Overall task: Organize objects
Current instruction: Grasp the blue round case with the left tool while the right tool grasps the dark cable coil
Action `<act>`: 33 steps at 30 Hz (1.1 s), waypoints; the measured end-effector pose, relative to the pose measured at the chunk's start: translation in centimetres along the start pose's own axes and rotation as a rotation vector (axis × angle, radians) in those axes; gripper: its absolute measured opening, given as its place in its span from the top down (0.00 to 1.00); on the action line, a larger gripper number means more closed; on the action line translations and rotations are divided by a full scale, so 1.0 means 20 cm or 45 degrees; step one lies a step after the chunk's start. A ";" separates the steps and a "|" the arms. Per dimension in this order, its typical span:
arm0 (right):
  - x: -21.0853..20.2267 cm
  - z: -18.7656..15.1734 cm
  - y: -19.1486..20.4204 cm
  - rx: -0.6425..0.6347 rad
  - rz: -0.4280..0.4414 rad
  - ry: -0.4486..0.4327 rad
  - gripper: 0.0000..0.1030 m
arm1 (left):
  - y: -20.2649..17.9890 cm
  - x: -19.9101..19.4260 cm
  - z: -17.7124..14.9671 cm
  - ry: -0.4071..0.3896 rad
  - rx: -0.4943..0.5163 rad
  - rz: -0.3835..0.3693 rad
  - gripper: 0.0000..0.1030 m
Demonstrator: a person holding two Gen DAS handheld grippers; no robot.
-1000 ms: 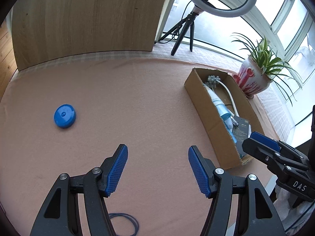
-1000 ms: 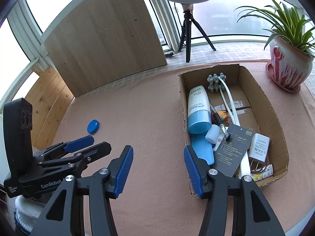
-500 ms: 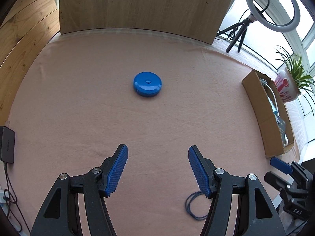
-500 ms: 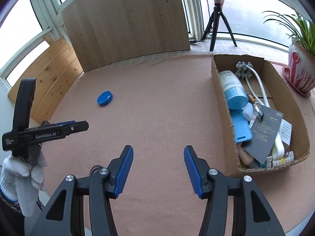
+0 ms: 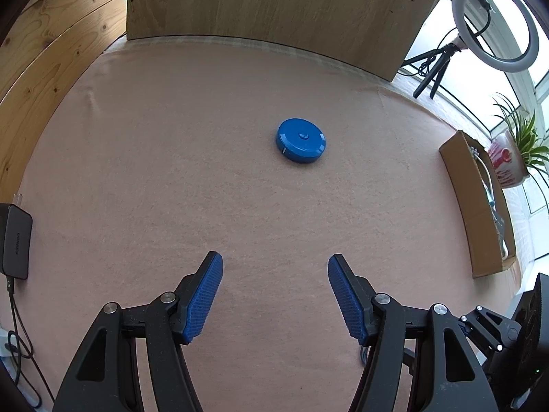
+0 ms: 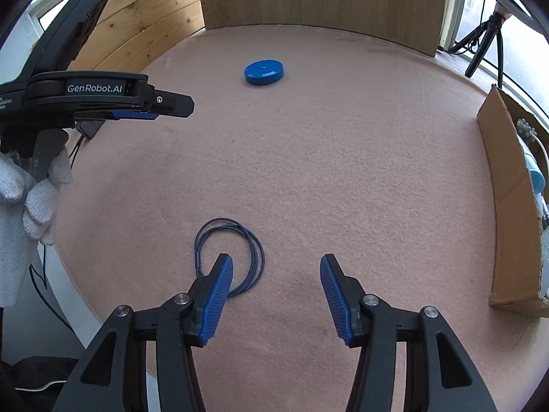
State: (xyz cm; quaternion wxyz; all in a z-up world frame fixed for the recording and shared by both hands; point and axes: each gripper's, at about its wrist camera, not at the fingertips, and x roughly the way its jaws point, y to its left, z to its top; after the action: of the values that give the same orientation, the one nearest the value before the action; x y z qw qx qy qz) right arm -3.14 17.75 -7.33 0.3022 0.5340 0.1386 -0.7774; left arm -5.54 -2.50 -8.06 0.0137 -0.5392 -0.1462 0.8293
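Hovering apart over pink felt, left gripper (image 5: 275, 267) and right gripper (image 6: 276, 267), both wide, empty.

surface: pink felt-covered table (image 5: 171, 171) | on it: blue round disc (image 5: 301, 140) at 12 o'clock; cardboard box (image 5: 477, 206) at 3 o'clock; dark cable coil (image 6: 230, 254) at 7 o'clock

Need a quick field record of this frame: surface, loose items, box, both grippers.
surface: pink felt mat
loose items: blue round case, flat on mat; thin blue cable coil, near edge of mat
box: cardboard box, right side of mat, holds several items
left gripper: open, empty, blue round case ahead of it
right gripper: open, empty, its left finger over the cable coil
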 end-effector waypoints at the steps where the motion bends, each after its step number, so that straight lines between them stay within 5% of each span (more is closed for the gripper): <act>1: 0.01 0.01 0.01 -0.014 -0.004 0.012 0.55 | 0.00 0.00 0.00 0.000 -0.004 -0.006 0.35; 8: 0.09 0.05 0.09 -0.139 -0.077 0.063 0.65 | 0.00 0.01 0.04 -0.008 -0.006 -0.020 0.35; 16: 0.10 0.08 0.10 -0.157 -0.086 0.055 0.95 | -0.02 0.04 0.07 -0.011 -0.007 -0.016 0.35; 33: 0.09 0.19 -0.23 0.186 -0.148 -0.012 0.98 | -0.20 0.27 0.38 -0.045 0.072 0.065 0.24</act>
State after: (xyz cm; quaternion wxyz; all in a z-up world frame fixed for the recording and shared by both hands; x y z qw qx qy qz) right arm -9.30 18.63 -8.05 0.2175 0.5419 0.1108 -0.8042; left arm -15.14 0.61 -8.92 0.0051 -0.5273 -0.1090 0.8427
